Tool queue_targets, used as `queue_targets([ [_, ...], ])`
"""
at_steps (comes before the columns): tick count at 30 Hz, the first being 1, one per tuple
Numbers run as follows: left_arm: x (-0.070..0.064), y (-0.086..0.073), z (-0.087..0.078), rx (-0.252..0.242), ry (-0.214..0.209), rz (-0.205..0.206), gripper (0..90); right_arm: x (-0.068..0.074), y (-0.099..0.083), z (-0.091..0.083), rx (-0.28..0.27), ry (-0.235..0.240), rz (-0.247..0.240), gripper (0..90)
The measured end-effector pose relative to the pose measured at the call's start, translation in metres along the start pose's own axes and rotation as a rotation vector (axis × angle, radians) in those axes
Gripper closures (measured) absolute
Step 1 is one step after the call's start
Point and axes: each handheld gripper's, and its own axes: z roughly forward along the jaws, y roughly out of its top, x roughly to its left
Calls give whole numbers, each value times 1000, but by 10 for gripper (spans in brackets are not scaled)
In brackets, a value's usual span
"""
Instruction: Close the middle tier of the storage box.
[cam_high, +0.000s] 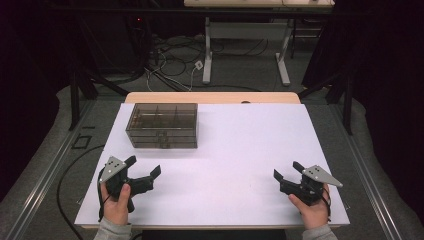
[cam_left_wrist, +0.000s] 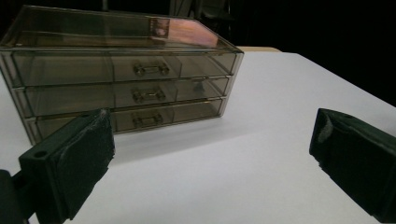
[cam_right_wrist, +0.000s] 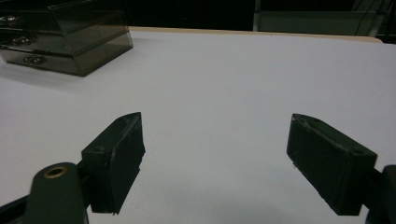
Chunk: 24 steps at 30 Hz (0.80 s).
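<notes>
The smoky drawer box (cam_high: 162, 125) stood at the upper left of the white worktop (cam_high: 240, 150) in the high view, all three drawers shut. Both tongs were spread apart and empty: the left tongs (cam_high: 145, 166) low left, just short of the box, the right tongs (cam_high: 286, 170) low right, well apart from it. The small metal handles (cam_left_wrist: 150, 69) looked hard to pinch; a slipping grip, or a pull without bracing, would likely drag the light box forward
</notes>
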Motion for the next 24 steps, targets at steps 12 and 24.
queue_targets([
  [12,15,-8,-4,-22,44,-30,4,1,0,0,2,-1,4,186],
  [24,23,-15,-3,-22,78,-51,4,0,0,0,2,-1,-1,186],
])
